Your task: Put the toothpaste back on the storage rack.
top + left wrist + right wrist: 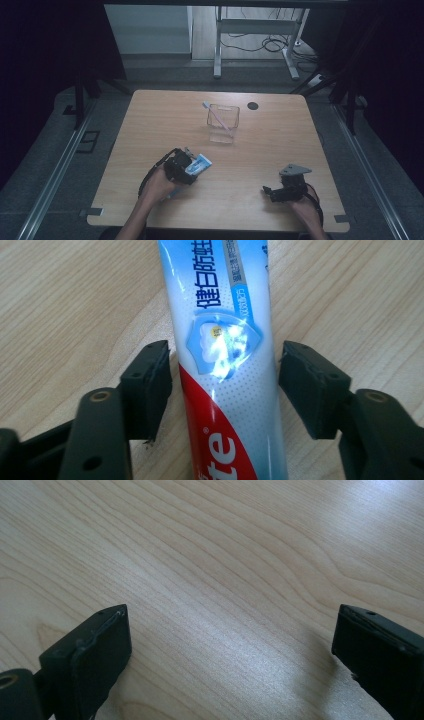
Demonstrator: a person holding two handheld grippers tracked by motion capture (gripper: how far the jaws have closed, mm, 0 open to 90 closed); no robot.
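Toothpaste tube point(222, 345) lies flat on the counter point(280, 150), near the front left. Left gripper point(223, 385) straddles it, fingers point(147, 385) apart and flanking the tube with small gaps; grasp not yet made. Right gripper point(230, 650) rests wide open, holding nothing. Clear cup point(223, 122) already holds a toothbrush point(216, 114). Judged remaining: grip, lift, deliver tube to cup.

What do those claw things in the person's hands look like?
Both are black. The left gripper has chunky square jaws and a dark cable looping back. The right gripper carries a grey three-cornered plate on top, with a dark cable trailing too. The forearms look bare.
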